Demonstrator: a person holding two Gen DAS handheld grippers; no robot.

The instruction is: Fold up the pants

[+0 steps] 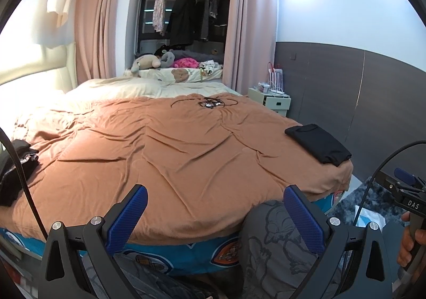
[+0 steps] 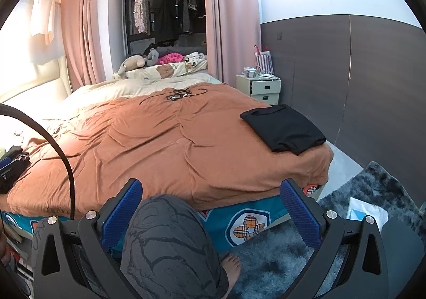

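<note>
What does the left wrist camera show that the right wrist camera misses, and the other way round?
Only the left wrist view shows the right gripper's handle, held in a hand. Only the right wrist view shows a bare foot on the grey rug. Both show the orange blanket, the folded black garment and open, empty blue-padded jaws.

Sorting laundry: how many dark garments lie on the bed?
2: a folded black garment near the right edge, a dark pile at the left edge, which may hide more.

We see a rumpled orange-brown bedspread [image 2: 165, 139]; beyond it, plush toys [image 2: 138, 60], and right of it a white bedside cabinet [image 2: 262, 88].
</note>
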